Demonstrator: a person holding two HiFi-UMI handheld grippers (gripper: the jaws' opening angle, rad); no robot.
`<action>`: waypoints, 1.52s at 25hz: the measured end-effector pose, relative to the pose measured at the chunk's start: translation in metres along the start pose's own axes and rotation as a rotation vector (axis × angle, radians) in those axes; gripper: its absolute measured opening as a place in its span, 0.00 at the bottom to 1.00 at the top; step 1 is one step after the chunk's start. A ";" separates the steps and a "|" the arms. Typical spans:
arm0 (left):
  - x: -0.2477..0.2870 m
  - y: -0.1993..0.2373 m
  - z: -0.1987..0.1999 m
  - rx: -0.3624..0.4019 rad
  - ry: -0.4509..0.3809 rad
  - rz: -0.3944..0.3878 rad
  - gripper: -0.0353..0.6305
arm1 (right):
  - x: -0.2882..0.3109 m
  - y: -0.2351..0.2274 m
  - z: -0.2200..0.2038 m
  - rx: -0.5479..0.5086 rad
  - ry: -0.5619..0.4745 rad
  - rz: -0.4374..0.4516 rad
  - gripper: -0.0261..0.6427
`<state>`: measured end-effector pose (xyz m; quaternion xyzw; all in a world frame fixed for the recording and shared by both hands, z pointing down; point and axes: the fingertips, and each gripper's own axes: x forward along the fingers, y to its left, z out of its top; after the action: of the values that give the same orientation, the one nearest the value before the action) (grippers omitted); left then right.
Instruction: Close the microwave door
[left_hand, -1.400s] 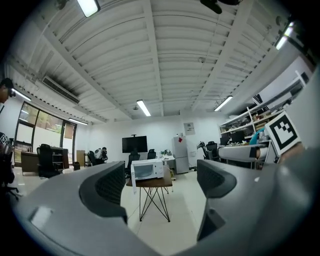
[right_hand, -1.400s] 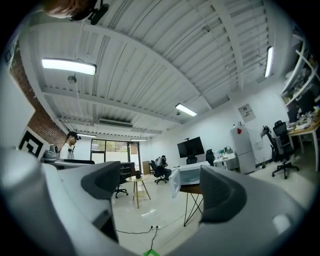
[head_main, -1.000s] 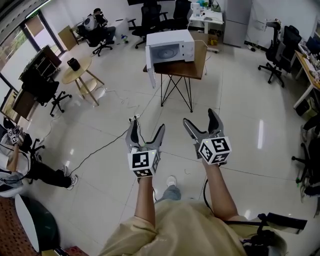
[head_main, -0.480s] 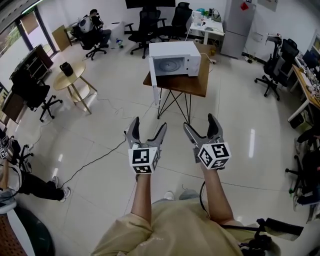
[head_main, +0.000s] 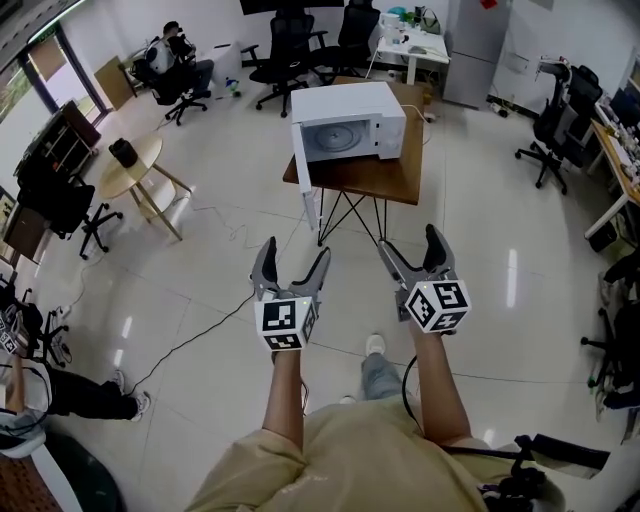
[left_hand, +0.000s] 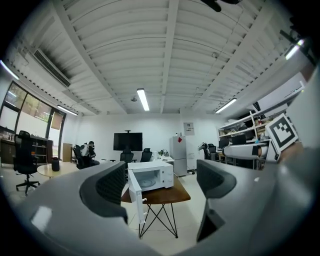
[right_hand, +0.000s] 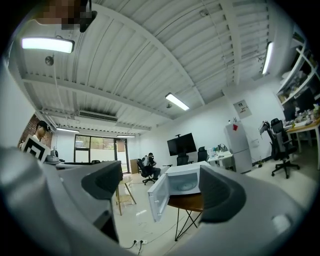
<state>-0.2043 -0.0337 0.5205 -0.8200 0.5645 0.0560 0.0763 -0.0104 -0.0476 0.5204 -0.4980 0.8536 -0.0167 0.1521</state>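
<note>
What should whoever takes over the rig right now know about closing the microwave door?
Left gripper: fingers open, empty, held out in front.
Right gripper: fingers open, empty, beside the left one.
Microwave stands on the wooden table ahead, well out of reach; its door is swung wide open, on the left in the head view.
Done: nothing yet; neither gripper touches the door.
Left to do: walk up and push the door shut.

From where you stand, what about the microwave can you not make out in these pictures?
Control panel: head view, buttons too small to read.
Door, outer face: edge-on in head view, turned away in both gripper views.
Microwave back: hidden by its own body in every view.
</note>
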 end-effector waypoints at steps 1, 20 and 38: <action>0.016 0.001 -0.002 0.004 0.002 0.006 0.73 | 0.012 -0.012 -0.001 0.001 0.007 0.007 0.75; 0.249 -0.032 -0.031 0.065 0.037 0.053 0.73 | 0.152 -0.195 -0.013 0.074 0.058 0.178 0.75; 0.353 0.013 -0.049 0.050 0.045 0.025 0.73 | 0.251 -0.230 -0.014 0.065 0.065 0.209 0.69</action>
<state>-0.0899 -0.3715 0.5052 -0.8119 0.5773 0.0244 0.0833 0.0655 -0.3802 0.5141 -0.4002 0.9044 -0.0444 0.1412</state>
